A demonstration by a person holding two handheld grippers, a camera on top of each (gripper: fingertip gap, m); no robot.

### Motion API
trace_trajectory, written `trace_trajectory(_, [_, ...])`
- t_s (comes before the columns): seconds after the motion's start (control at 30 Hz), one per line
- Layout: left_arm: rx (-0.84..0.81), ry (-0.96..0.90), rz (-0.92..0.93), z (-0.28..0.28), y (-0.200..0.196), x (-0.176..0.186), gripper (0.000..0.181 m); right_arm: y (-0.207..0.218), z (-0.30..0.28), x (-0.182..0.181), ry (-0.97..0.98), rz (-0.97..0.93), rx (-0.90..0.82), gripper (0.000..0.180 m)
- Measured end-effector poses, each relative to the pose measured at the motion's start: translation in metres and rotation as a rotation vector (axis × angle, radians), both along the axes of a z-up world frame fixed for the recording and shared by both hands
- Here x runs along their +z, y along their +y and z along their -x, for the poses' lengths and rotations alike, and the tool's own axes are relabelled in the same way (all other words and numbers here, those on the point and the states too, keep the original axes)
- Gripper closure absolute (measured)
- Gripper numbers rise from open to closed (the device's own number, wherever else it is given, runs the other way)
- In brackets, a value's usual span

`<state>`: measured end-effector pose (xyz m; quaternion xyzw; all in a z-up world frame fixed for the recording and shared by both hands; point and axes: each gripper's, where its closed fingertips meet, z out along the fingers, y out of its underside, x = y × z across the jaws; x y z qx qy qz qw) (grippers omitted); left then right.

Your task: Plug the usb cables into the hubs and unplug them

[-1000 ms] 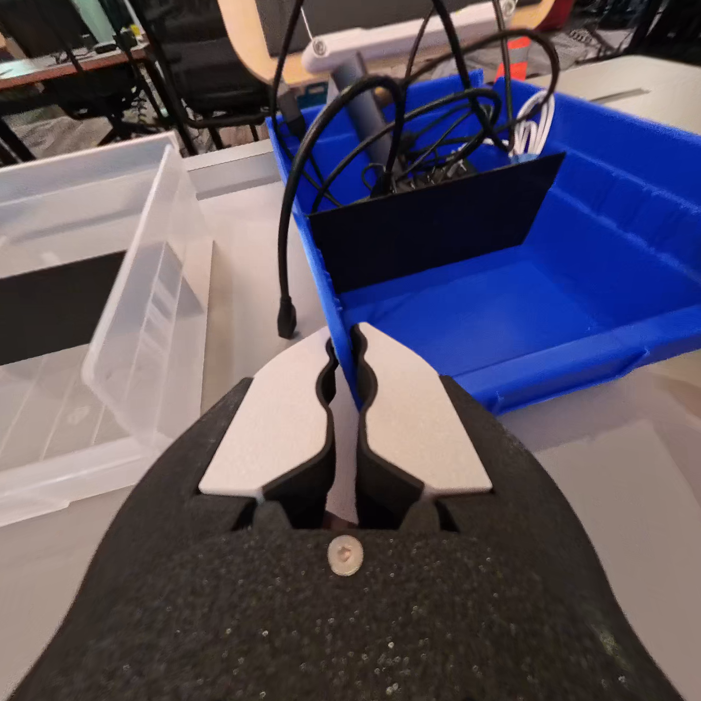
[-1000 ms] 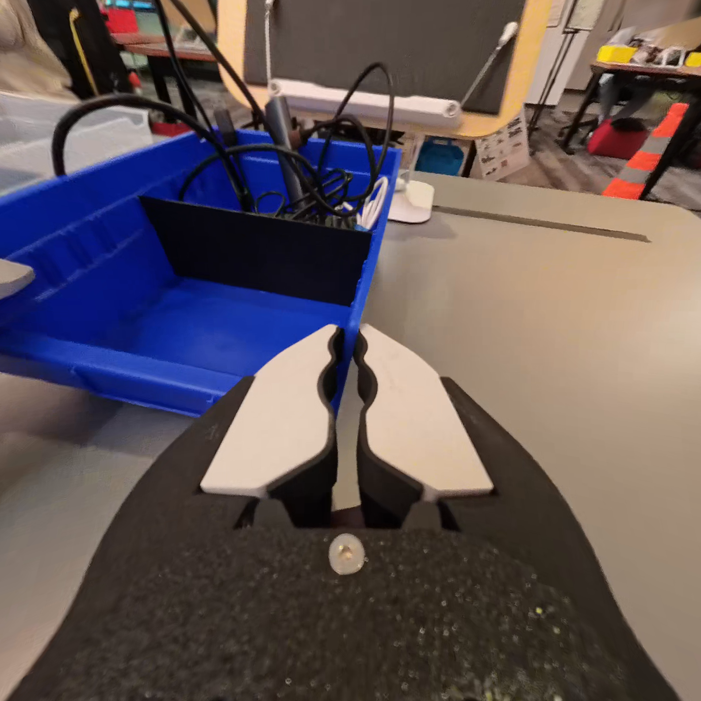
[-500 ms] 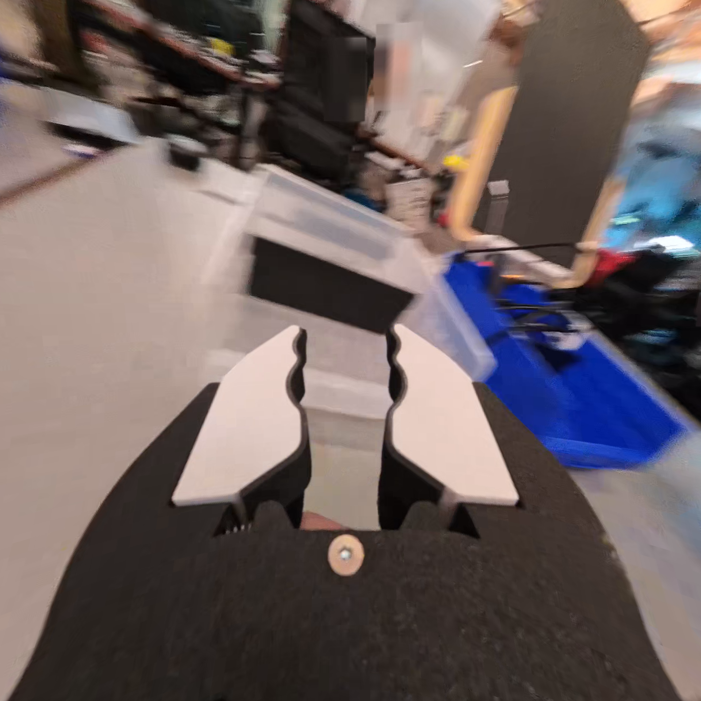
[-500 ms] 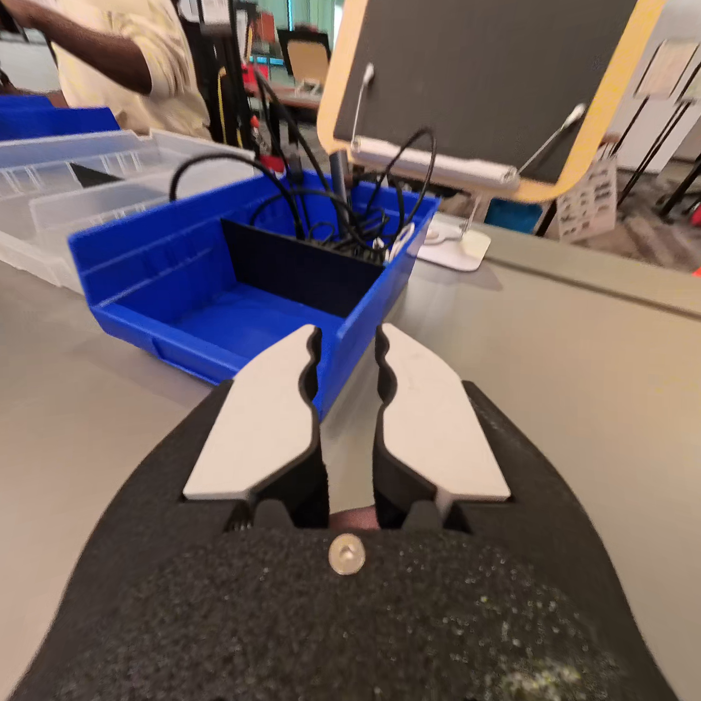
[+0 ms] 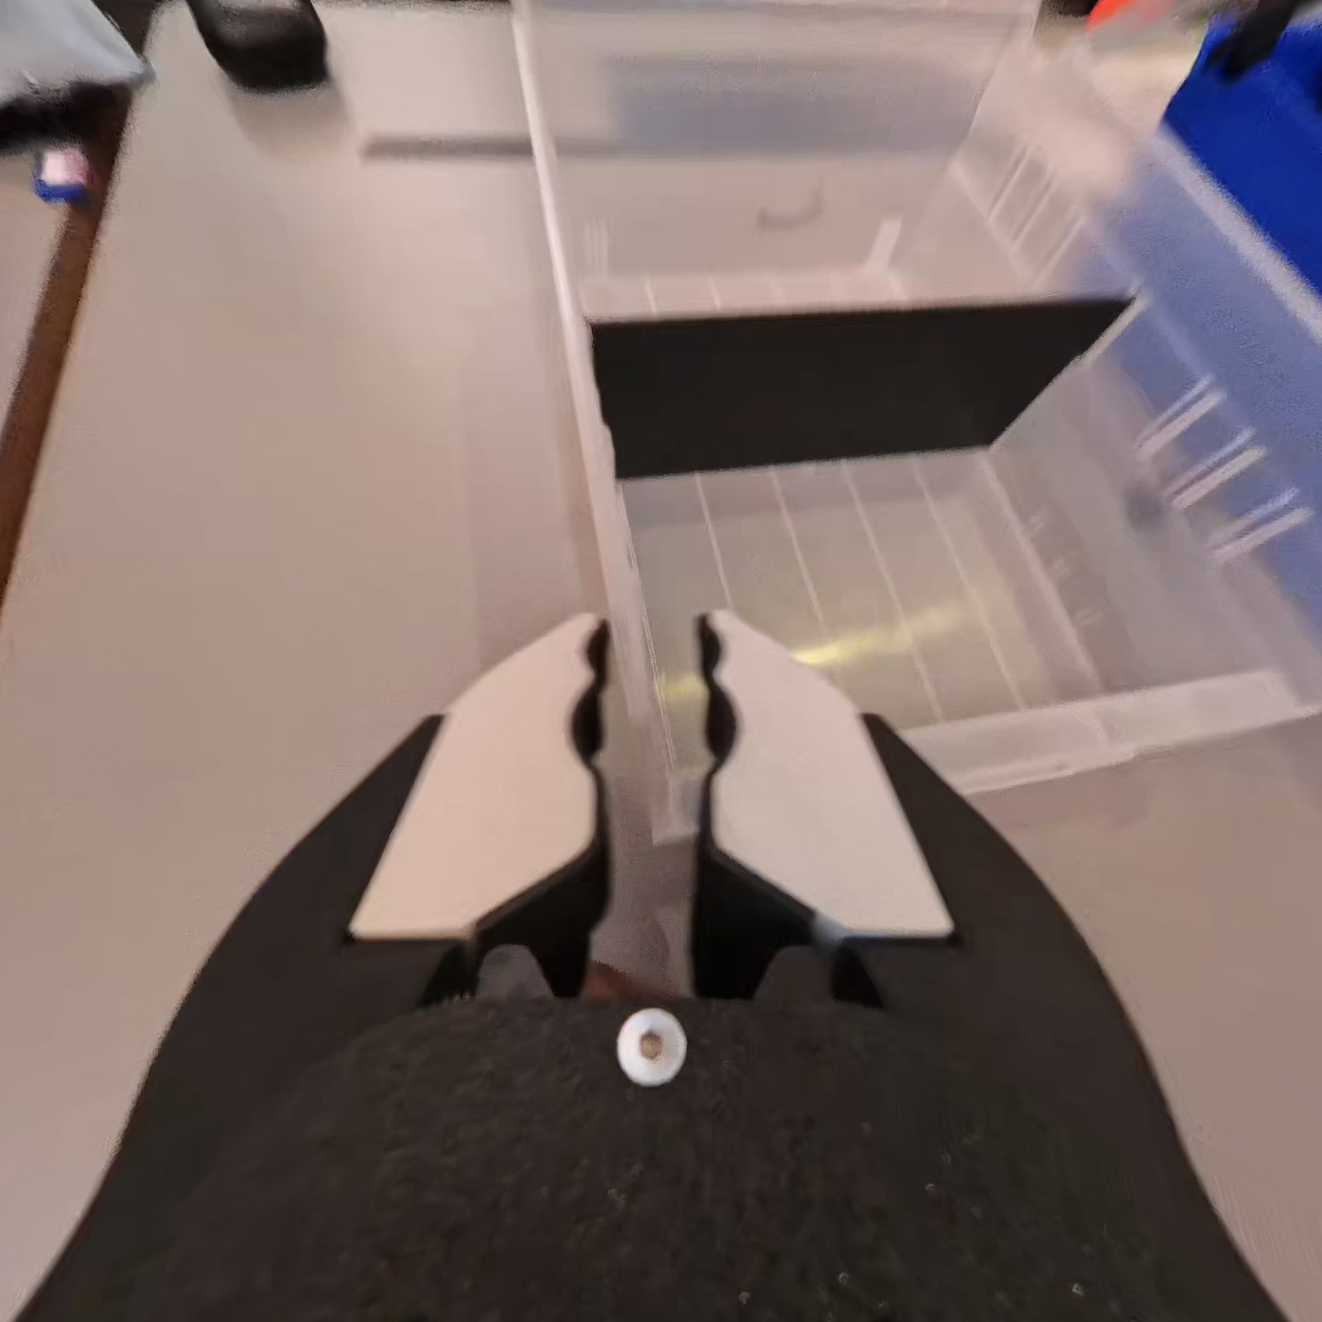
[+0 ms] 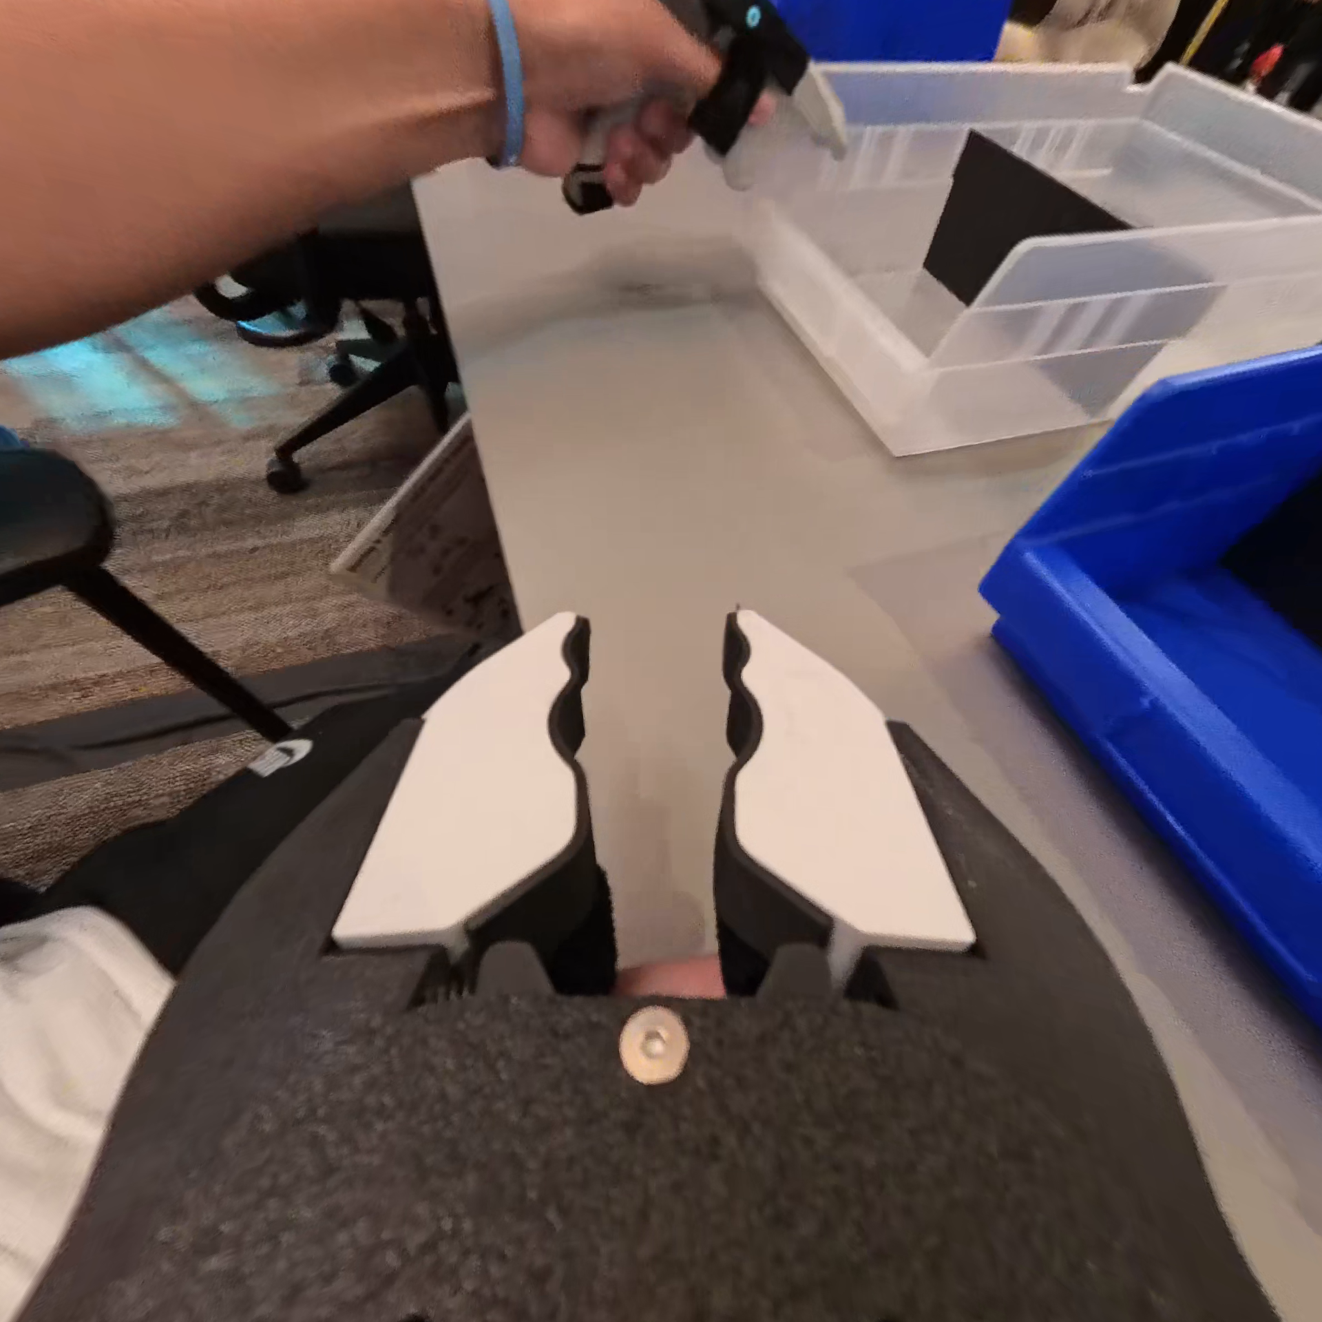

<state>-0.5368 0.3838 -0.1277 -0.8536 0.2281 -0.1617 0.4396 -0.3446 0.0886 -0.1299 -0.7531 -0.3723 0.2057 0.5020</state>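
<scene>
No usb cable or hub shows in either view now. My left gripper [image 5: 652, 622] is slightly open and empty, above the near left corner of a clear plastic bin [image 5: 1073, 722]; the bin's left wall [image 5: 572, 358] runs in line with the gap between the fingers. My right gripper [image 6: 658, 619] is open and empty over the bare grey table [image 6: 644, 465]. The blue bin [image 6: 1144, 679] lies to its right, and only its near corner shows. In the right wrist view a person's hand [image 6: 608, 107] holds the left gripper [image 6: 758, 93] by the clear bin [image 6: 1001, 400].
A black divider [image 5: 823, 386] stands across the clear bin. The blue bin's edge [image 5: 1259, 143] shows at the far right of the left wrist view. The table's left edge [image 6: 465, 429] drops to the floor, with office chairs [image 6: 343, 358] beside it. A dark object [image 5: 257, 36] sits far back.
Both grippers swung left, away from the blue bin with the cables, and opened from shut. The left now faces the clear bin, with a narrower gap than half a second ago.
</scene>
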Motion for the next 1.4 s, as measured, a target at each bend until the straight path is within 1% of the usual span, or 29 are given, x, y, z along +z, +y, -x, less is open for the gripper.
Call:
trace_trajectory(0.03, [0.021,0.048,-0.006,0.004,-0.001,-0.008,0.177,0.009,0.003,-0.001,-0.013,0.006,-0.027,0.144])
trace_trajectory(0.07, [0.041,0.047,-0.033,0.005,-0.001,-0.009,0.178,0.019,0.005,0.001,-0.016,0.007,-0.06,0.142])
trace_trajectory(0.13, [0.097,0.006,-0.025,0.008,-0.008,-0.009,0.178,0.045,0.006,0.004,0.005,0.01,-0.148,0.136])
trace_trajectory(0.2, [0.145,0.045,-0.025,0.013,-0.021,-0.009,0.178,0.071,0.003,-0.001,0.009,0.049,-0.27,0.133])
trace_trajectory(0.3, [0.2,0.061,-0.033,0.012,-0.059,-0.01,0.177,0.1,0.009,-0.004,0.072,0.103,-0.397,0.122])
trace_trajectory(0.4, [0.244,0.107,-0.051,0.011,-0.114,-0.01,0.177,0.114,0.026,-0.003,0.123,0.121,-0.453,0.121])
trace_trajectory(0.43, [0.249,0.116,-0.059,0.011,-0.133,-0.01,0.176,0.118,0.027,-0.002,0.12,0.106,-0.487,0.125])
trace_trajectory(0.47, [0.264,0.109,-0.06,0.012,-0.151,-0.009,0.177,0.119,0.029,-0.001,0.12,0.1,-0.512,0.137])
trace_trajectory(0.5, [0.28,0.1,-0.064,0.014,-0.168,-0.009,0.177,0.119,0.027,-0.003,0.111,0.11,-0.56,0.155])
trace_trajectory(0.53, [0.291,0.097,-0.076,0.017,-0.182,-0.009,0.176,0.115,0.024,-0.005,0.083,0.117,-0.596,0.167])
trace_trajectory(0.6, [0.328,0.106,-0.088,0.024,-0.208,-0.007,0.176,0.103,0.03,-0.004,0.049,0.127,-0.577,0.171])
trace_trajectory(0.67, [0.357,0.118,-0.147,0.025,-0.225,0.003,0.176,0.091,0.029,0.002,-0.002,0.082,-0.587,0.175])
trace_trajectory(0.73, [0.369,0.115,-0.237,0.02,-0.233,0.031,0.176,0.081,0.025,0.029,0.026,-0.025,-0.582,0.175])
trace_trajectory(0.8, [0.357,0.101,-0.332,0.004,-0.234,0.069,0.177,0.073,0.01,0.068,0.059,-0.132,-0.605,0.175])
trace_trajectory(0.87, [0.315,0.077,-0.425,-0.028,-0.231,0.111,0.177,0.065,-0.02,0.109,0.089,-0.227,-0.653,0.175])
trace_trajectory(0.97, [0.211,0.027,-0.54,-0.104,-0.221,0.163,0.176,0.053,-0.093,0.165,0.11,-0.349,-0.762,0.175])
trace_trajectory(1.03, [0.148,-0.02,-0.594,-0.167,-0.215,0.185,0.177,0.041,-0.153,0.189,0.103,-0.417,-0.849,0.175])
trace_trajectory(1.1, [0.061,-0.027,-0.62,-0.241,-0.212,0.195,0.176,0.026,-0.222,0.203,0.09,-0.458,-0.961,0.175])
trace_trajectory(1.17, [-0.023,-0.056,-0.588,-0.318,-0.215,0.193,0.177,0.011,-0.294,0.2,0.087,-0.431,-1.065,0.175])
trace_trajectory(1.23, [-0.096,-0.036,-0.556,-0.392,-0.225,0.181,0.177,-0.006,-0.367,0.182,0.108,-0.35,-1.167,0.176])
trace_trajectory(1.3, [-0.131,-0.035,-0.524,-0.458,-0.234,0.162,0.177,-0.022,-0.43,0.154,0.161,-0.299,-1.222,0.176])
trace_trajectory(1.4, [-0.122,-0.073,-0.409,-0.533,-0.242,0.121,0.176,-0.039,-0.503,0.094,0.09,-0.191,-1.312,0.174])
